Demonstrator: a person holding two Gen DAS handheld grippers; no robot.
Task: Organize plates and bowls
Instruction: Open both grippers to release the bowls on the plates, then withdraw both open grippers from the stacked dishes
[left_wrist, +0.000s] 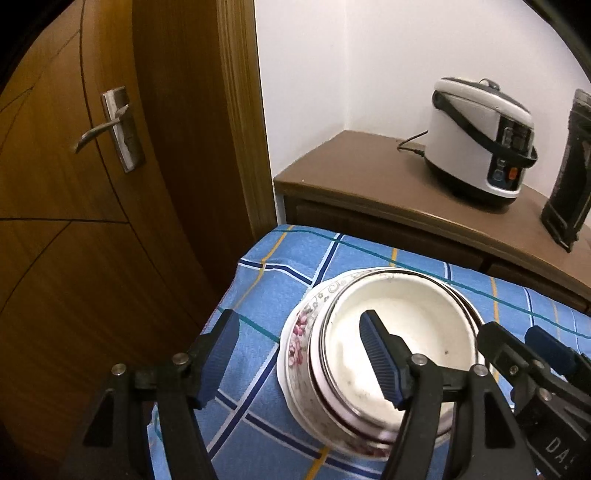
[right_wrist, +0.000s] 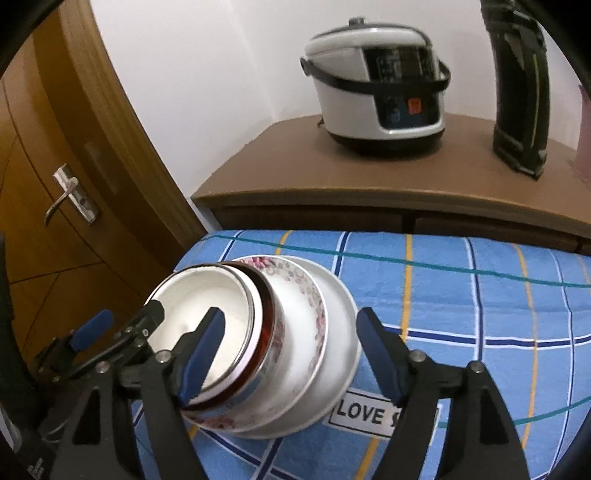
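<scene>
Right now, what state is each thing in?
Bowl: empty, on top of the stack.
Plates: stacked under the bowl, on the cloth.
Left claw: open, holding nothing.
Right claw: open, holding nothing.
Door: closed.
Cooker: lid shut.

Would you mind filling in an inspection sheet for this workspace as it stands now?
Surface: blue checked tablecloth, printed label near the stack.
Job's things: white metal-rimmed bowl nested in a floral bowl, on a plain white plate; one stack.
Clutter: nothing seen on the cloth.
Grippers: left gripper open, one of its fingers above the bowl's inside; right gripper open, astride the stack, not pressing.
Cables: black cord behind the white rice cooker.
Surroundings: brown wooden cabinet carrying the cooker and a dark upright appliance; wooden door with metal handle.
</scene>
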